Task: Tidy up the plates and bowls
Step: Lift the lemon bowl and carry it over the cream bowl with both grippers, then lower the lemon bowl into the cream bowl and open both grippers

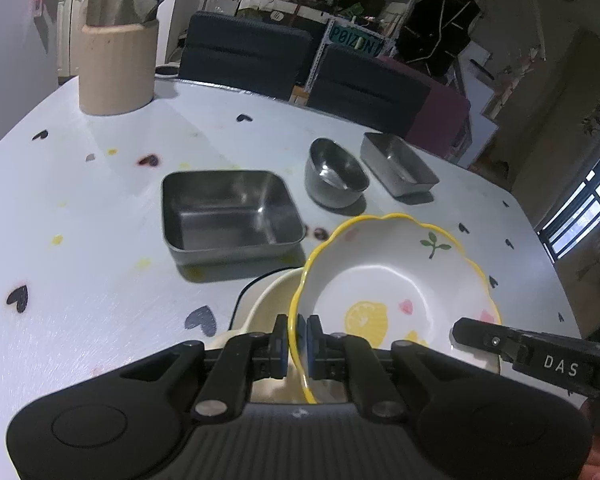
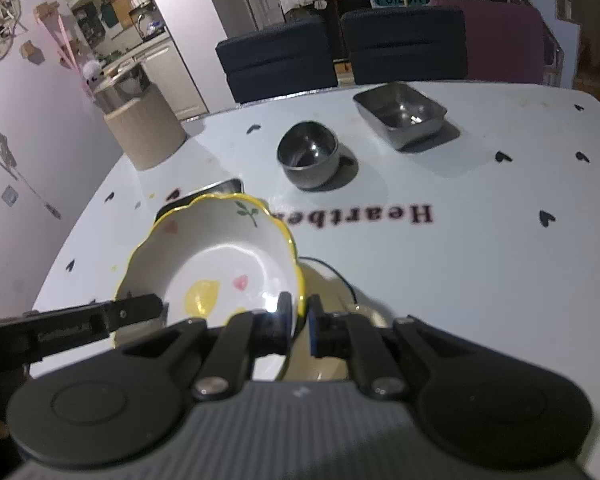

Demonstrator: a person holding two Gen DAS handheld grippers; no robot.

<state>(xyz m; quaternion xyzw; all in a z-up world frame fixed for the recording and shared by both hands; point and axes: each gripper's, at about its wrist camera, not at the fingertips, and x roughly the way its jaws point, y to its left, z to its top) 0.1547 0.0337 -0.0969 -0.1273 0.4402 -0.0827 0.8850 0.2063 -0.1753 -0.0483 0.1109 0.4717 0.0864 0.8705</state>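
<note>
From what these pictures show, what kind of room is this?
Probably a home dining area: a white table printed with hearts, two dark chairs behind it, and kitchen cabinets beyond.

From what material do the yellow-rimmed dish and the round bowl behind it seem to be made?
Yellow-rimmed dish: probably glazed ceramic, though melamine is possible; glossy white surface with painted lemon and hearts, and a bright highlight.
Round bowl: probably stainless steel with a slightly dull polish; grey, with soft mirror-like reflections inside.
</note>
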